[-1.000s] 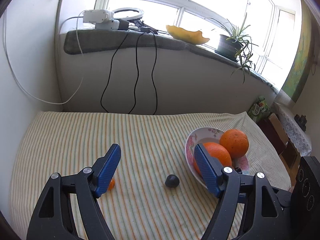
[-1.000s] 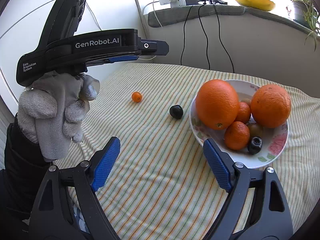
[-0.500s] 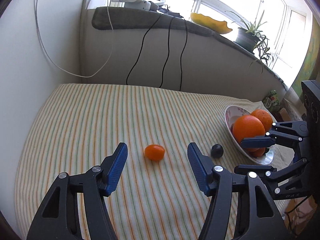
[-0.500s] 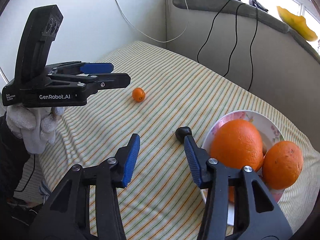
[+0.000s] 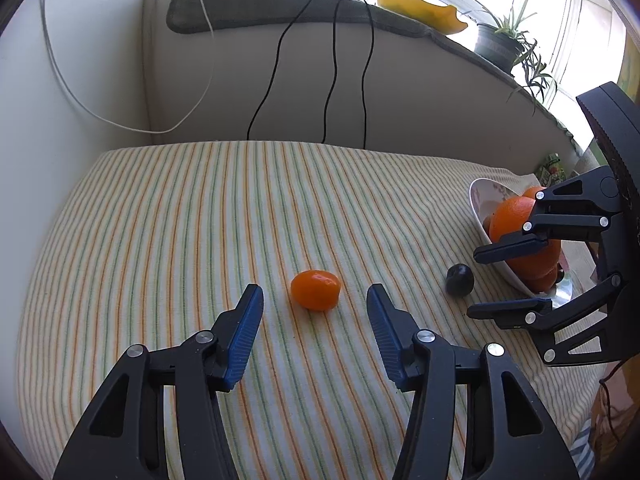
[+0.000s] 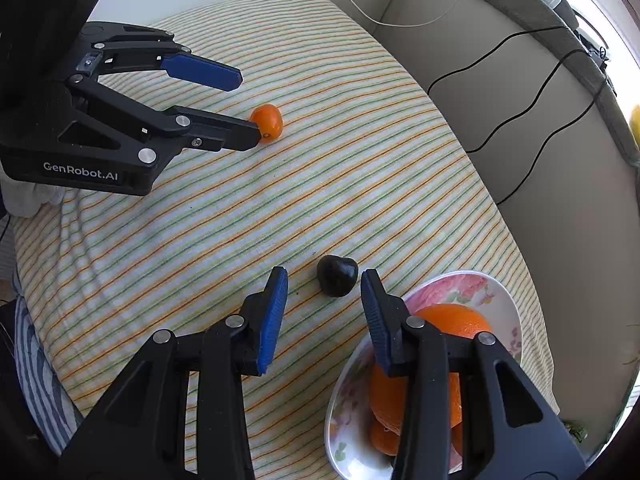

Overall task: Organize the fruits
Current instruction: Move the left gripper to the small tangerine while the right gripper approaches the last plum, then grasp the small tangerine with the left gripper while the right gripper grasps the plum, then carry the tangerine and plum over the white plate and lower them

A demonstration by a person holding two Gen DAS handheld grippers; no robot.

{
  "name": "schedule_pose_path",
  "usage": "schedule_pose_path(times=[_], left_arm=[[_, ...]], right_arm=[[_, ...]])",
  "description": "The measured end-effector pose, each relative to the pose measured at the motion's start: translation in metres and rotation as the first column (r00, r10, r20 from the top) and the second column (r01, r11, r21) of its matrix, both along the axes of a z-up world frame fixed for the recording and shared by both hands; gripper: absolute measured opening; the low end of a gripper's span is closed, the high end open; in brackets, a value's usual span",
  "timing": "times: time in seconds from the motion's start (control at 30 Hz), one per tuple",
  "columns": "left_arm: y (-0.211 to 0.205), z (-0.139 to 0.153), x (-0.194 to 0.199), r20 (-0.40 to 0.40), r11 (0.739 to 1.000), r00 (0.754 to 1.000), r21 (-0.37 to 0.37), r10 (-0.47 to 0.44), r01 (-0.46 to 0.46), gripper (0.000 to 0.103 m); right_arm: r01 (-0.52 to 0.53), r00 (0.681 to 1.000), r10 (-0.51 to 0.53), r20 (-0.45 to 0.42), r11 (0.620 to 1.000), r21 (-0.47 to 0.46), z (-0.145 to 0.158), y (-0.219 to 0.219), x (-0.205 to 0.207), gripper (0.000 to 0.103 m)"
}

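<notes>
Both my grippers have come closer to the loose fruit than a moment ago. My left gripper (image 5: 315,312) is wide open and holds nothing; the small orange kumquat (image 5: 315,290) lies on the striped cloth (image 5: 180,220) just past its tips. My right gripper (image 6: 324,294) is open too, holding nothing, with the dark plum (image 6: 337,275) right at its tips. To the right, the flowered bowl (image 6: 472,284) holds big oranges (image 6: 456,322).
</notes>
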State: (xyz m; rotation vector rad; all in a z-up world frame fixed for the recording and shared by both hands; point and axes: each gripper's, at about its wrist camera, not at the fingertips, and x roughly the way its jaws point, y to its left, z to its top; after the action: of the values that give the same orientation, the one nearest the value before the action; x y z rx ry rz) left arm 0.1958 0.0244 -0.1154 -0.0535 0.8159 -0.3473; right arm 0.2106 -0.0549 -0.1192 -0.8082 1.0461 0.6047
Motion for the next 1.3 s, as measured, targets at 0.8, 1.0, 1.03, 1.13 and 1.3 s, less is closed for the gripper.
schedule_pose_path(times=[0.8, 1.0, 1.03, 1.13, 1.3], left_arm=[[-0.008, -0.012, 0.008, -0.022, 0.998, 1.0, 0.065, -0.013, 0.015, 0.027], [-0.004, -0.004, 0.003, 0.002, 0.999, 1.0, 0.046, -0.006, 0.006, 0.027], [-0.004, -0.002, 0.001, 0.008, 0.999, 1.0, 0.041, -0.005, 0.004, 0.027], [-0.006, 0.007, -0.005, 0.026, 0.999, 1.0, 0.033, -0.009, 0.008, 0.027], [-0.01, 0.024, -0.017, 0.062, 1.0, 0.998, 0.025, -0.021, 0.019, 0.027]], right_arm=[[-0.02, 1.0, 0.019, -0.018, 0.997, -0.078, -0.017, 0.01, 0.016, 0.025], [-0.001, 1.0, 0.001, -0.003, 1.0, -0.031, -0.004, 0.001, 0.01, 0.024], [0.001, 1.0, -0.001, 0.0, 1.0, -0.019, -0.001, 0.0, 0.008, 0.024], [0.002, 1.0, -0.002, 0.008, 1.0, 0.015, 0.008, -0.004, 0.004, 0.024], [0.011, 1.0, -0.013, 0.027, 0.997, 0.08, 0.03, -0.012, -0.005, 0.024]])
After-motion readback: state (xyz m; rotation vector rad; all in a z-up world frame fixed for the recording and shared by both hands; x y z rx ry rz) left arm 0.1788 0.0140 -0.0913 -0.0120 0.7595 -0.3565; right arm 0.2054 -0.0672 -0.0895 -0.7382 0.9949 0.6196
